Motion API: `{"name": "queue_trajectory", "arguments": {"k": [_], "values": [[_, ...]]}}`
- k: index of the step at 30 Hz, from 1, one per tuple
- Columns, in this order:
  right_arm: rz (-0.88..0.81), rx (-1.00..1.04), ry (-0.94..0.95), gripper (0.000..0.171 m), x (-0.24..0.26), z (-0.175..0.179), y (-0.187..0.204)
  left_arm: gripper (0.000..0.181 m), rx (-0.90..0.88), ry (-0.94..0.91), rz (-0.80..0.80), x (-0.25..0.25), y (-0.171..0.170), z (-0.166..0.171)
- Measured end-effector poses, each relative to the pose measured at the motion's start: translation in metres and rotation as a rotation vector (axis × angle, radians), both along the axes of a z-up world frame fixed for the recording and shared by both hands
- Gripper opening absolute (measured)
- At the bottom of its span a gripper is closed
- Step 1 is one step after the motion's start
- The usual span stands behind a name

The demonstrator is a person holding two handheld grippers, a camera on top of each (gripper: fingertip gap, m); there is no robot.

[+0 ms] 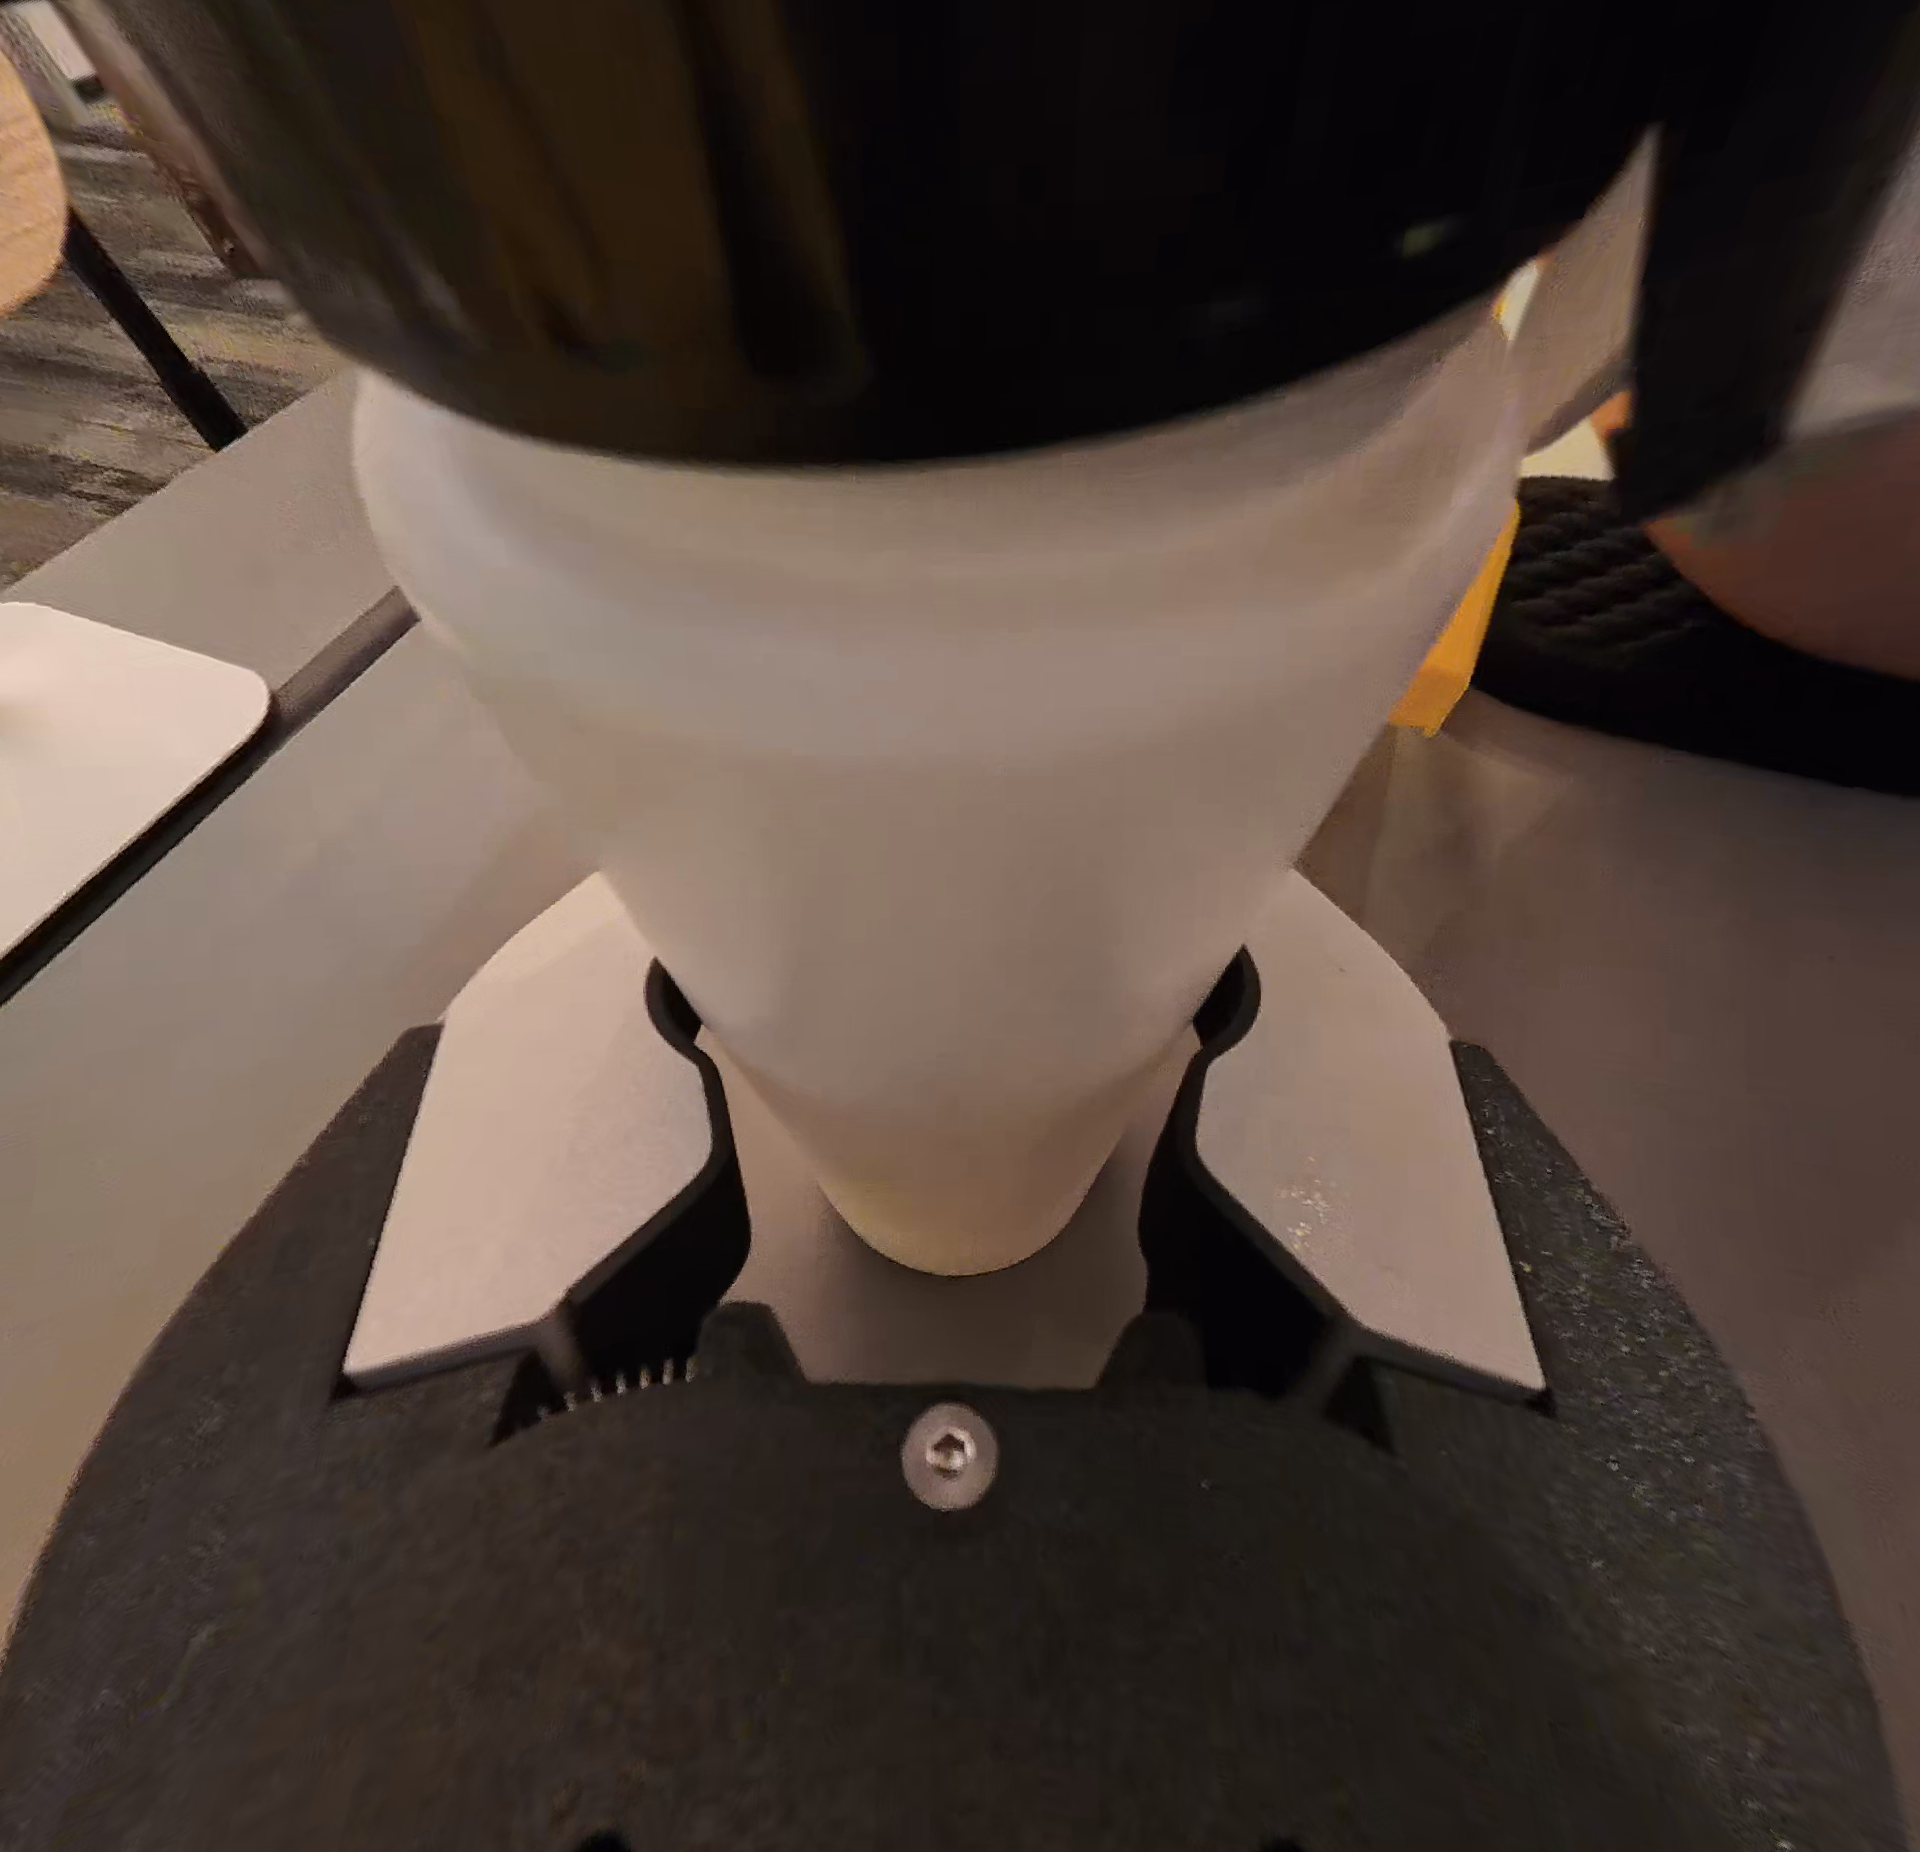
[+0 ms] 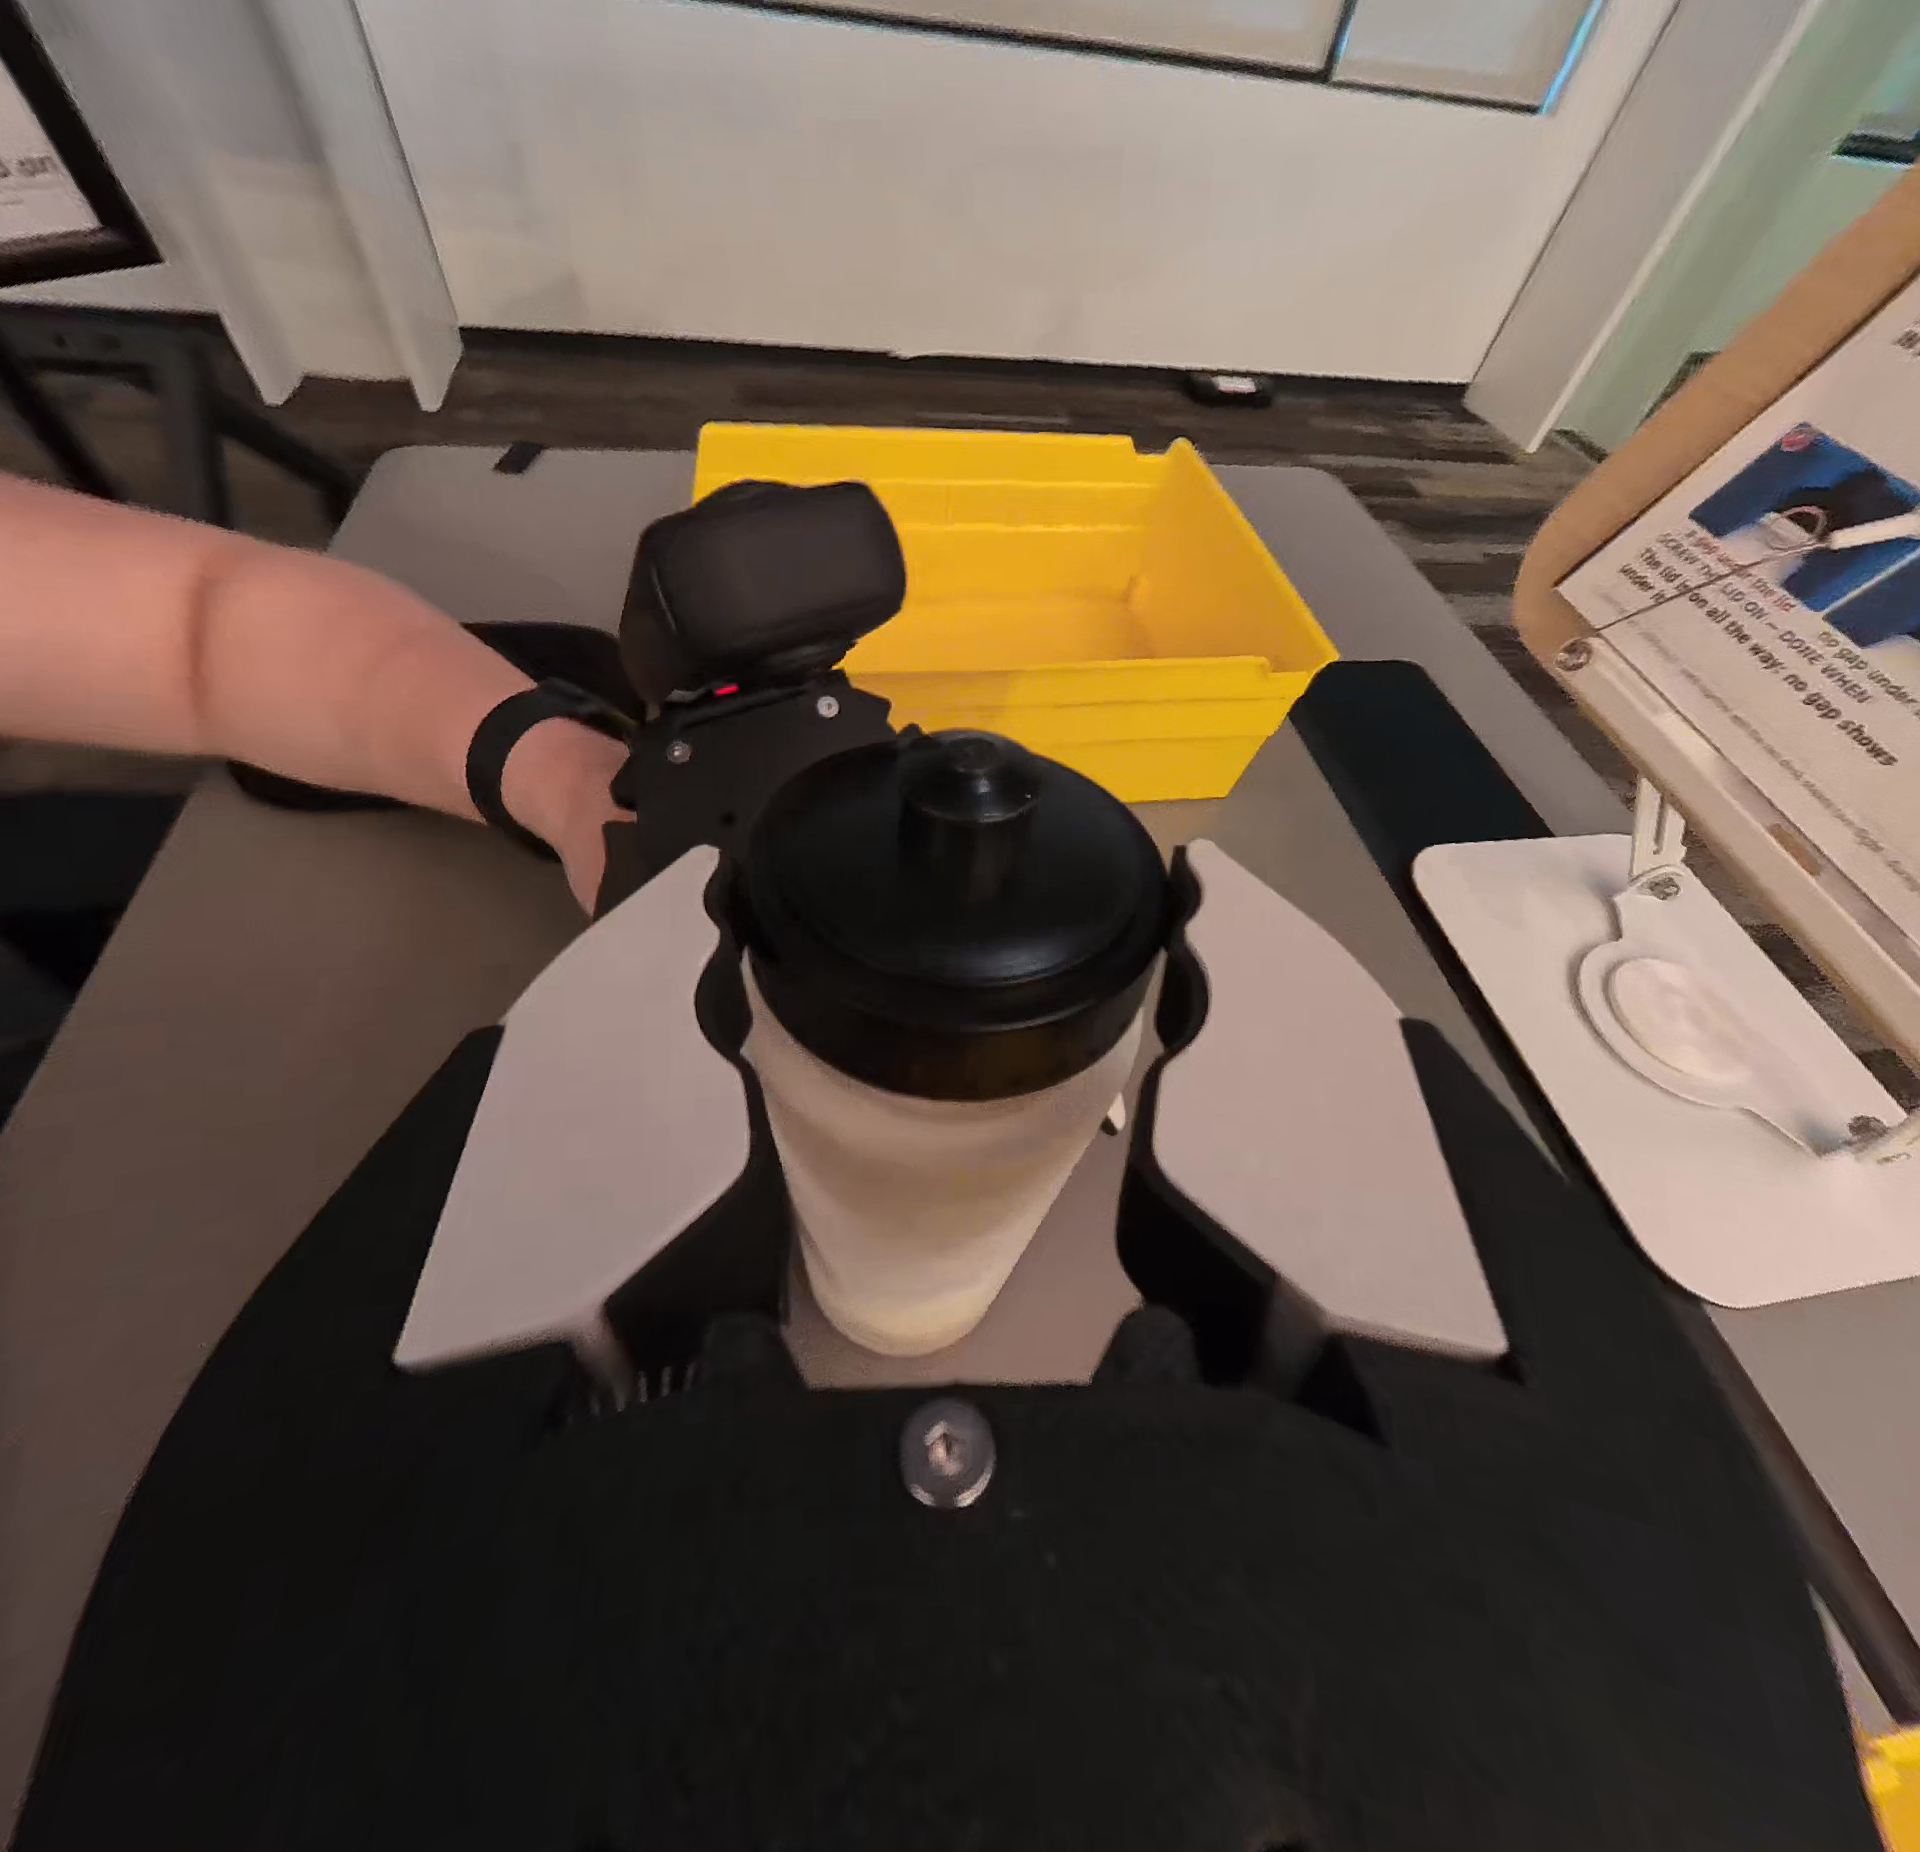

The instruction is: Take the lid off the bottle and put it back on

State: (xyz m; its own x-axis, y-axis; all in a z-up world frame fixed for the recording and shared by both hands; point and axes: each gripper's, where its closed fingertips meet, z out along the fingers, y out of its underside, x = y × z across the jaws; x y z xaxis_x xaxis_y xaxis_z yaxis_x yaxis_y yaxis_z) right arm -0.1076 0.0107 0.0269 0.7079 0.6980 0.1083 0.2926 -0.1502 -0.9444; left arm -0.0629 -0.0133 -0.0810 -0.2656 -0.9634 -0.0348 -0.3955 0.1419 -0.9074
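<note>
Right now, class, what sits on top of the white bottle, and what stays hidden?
A black lid with a spout caps the white bottle. The right hand-held gripper flanks the lid. The bottle's mouth and contents are covered.

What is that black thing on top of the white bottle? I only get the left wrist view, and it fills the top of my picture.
Observer: It is the lid of the bottle. It is round and black, with a short spout standing up in its middle.
Operator: Is anything holding it?
Observer: Yes. The right gripper is closed on the lid, one finger on each side.
Operator: And the yellow bit peeking out behind the bottle?
Observer: That is a yellow bin, open-topped with nothing inside, standing on the table beyond the bottle.
</note>
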Motion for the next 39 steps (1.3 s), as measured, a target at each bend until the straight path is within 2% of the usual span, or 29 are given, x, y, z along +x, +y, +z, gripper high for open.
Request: {"name": "queue_trajectory", "arguments": {"k": [2,8,10,12,14,18,23,29,32,34,37,39], "values": [[-0.016,0.003,-0.004,0.078,0.000,0.000,0.001,0.095,-0.008,-0.003,0.004,0.000,0.001,0.000],[-0.300,0.000,0.086,0.078,0.004,0.000,0.023,0.095,-0.084,-0.023,0.096,0.001,0.014,0.003],[-0.327,0.018,0.077,0.078,0.002,0.001,0.024,0.095,-0.083,-0.025,0.081,0.000,0.014,0.003],[-0.254,0.012,0.036,0.078,-0.001,0.000,0.021,0.095,-0.083,-0.024,0.061,0.000,0.012,0.003],[-0.142,-0.017,0.042,0.088,-0.001,0.002,0.012,0.095,-0.098,-0.018,0.034,0.000,0.009,0.003],[-0.044,-0.046,0.085,0.084,0.003,0.003,0.004,0.095,-0.076,-0.011,0.004,-0.001,0.005,0.002],[-0.066,-0.035,0.012,0.077,-0.002,-0.003,0.007,0.095,-0.031,-0.001,0.017,-0.001,0.004,0.001],[-0.331,0.029,0.046,0.077,0.003,-0.002,0.024,0.095,-0.073,0.034,0.095,-0.001,0.015,0.000],[-0.275,0.040,0.005,0.077,-0.001,-0.001,0.022,0.095,-0.068,0.033,0.082,-0.002,0.014,0.001],[-0.198,-0.005,0.066,0.076,0.002,0.003,0.016,0.095,-0.110,0.033,0.048,-0.003,0.009,0.007],[-0.114,-0.081,0.253,0.083,0.014,0.016,0.009,0.095,-0.219,0.071,0.003,-0.009,0.003,0.020],[-0.098,-0.100,0.315,0.083,0.023,0.020,0.007,0.095,-0.276,0.087,-0.022,-0.014,-0.001,0.029]]}}
